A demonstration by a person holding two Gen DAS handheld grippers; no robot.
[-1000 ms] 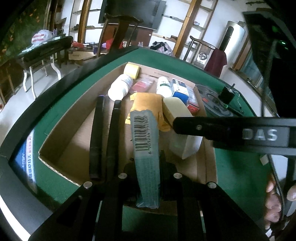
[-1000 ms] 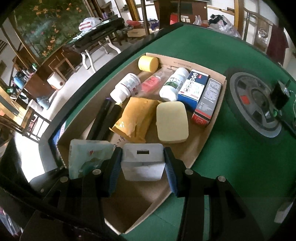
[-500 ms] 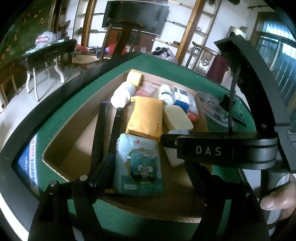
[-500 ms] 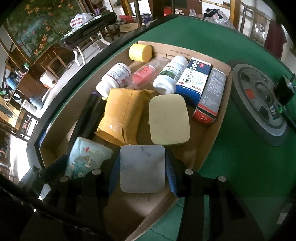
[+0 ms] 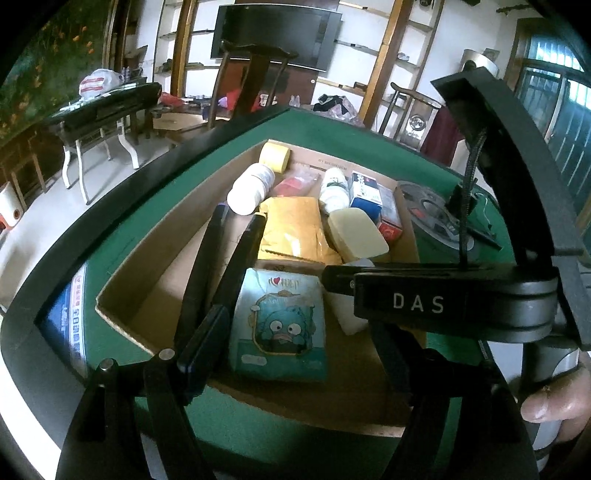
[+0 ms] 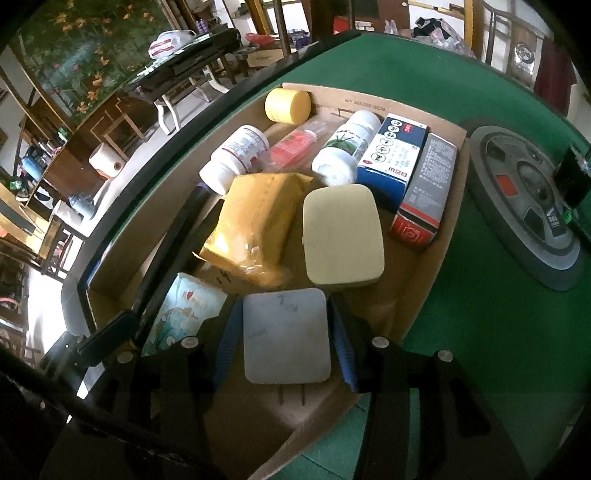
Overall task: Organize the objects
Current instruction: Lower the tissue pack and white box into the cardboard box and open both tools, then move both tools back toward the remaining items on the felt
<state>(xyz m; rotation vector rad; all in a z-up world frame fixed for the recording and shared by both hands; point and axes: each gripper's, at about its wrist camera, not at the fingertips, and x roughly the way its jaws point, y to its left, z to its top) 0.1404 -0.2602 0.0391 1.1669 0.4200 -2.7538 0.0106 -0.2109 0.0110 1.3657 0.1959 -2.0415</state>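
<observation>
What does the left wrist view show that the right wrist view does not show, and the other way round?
Only the left wrist view: the tissue pack with its full cartoon front, a hand at the lower right edge, and a wall television. Only the right wrist view: the whole top of the grey-white box, and the printed side of the blue carton. Both: the cardboard tray, the yellow pouch and the cream block.

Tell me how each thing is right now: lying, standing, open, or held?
Left gripper: open, around nothing.
Tissue pack: lying flat, let go.
Right gripper: grey pad between its fingers.
Grey pad: flat in box.
White bottles: on their sides.
Cardboard box: open.
</observation>
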